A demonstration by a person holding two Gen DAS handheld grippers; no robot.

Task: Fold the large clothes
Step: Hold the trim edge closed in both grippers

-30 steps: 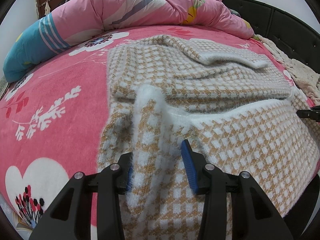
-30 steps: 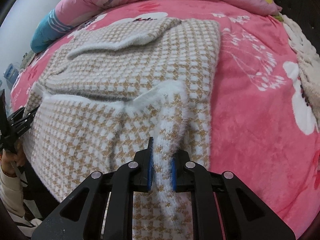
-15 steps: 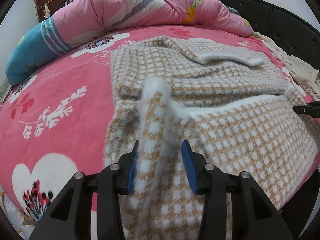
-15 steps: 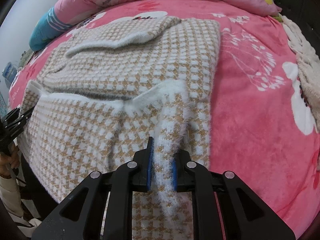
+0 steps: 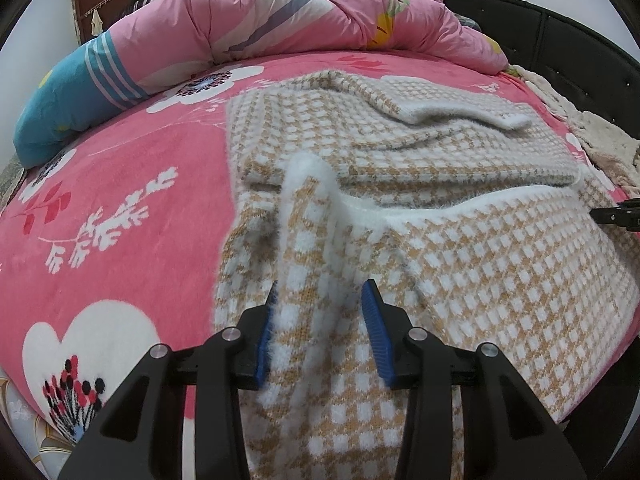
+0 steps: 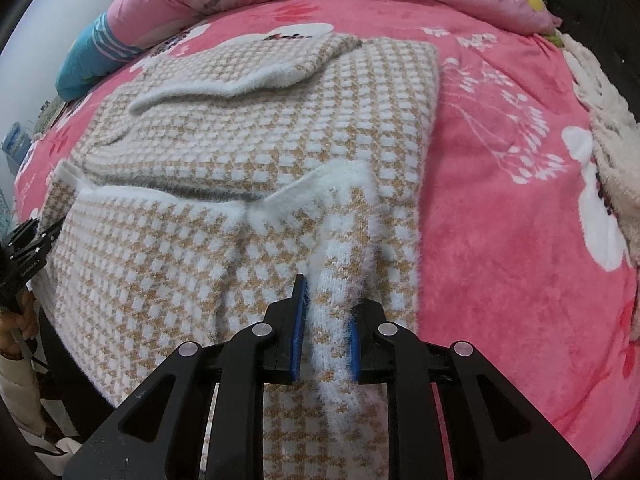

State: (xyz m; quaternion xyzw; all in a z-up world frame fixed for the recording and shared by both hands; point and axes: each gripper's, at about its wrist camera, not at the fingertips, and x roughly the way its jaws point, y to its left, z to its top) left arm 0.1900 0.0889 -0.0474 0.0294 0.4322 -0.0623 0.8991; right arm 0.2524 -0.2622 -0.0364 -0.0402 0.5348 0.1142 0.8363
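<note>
A fuzzy tan-and-white houndstooth sweater (image 5: 400,152) lies on the pink bed, its near hem folded back over the body; it also shows in the right wrist view (image 6: 260,152). My left gripper (image 5: 320,312) straddles a raised ridge of the hem at its left corner, jaws wide apart, only the left pad touching cloth. My right gripper (image 6: 326,316) is at the right corner with a fuzzy ridge of hem between its pads, the jaws slightly parted. A folded sleeve (image 6: 240,80) lies across the top.
A pink quilt (image 5: 300,12) and blue pillow (image 5: 72,92) are piled at the far side. A black headboard (image 5: 560,48) and a cream blanket (image 5: 592,132) lie at the right. The floral pink sheet (image 5: 120,208) surrounds the sweater. The other gripper shows at the left edge of the right wrist view (image 6: 28,248).
The left jaws narrowed around the hem ridge, then stayed apart. The right jaws have widened from a tight pinch on the hem. Both grippers lowered the hem slightly.
</note>
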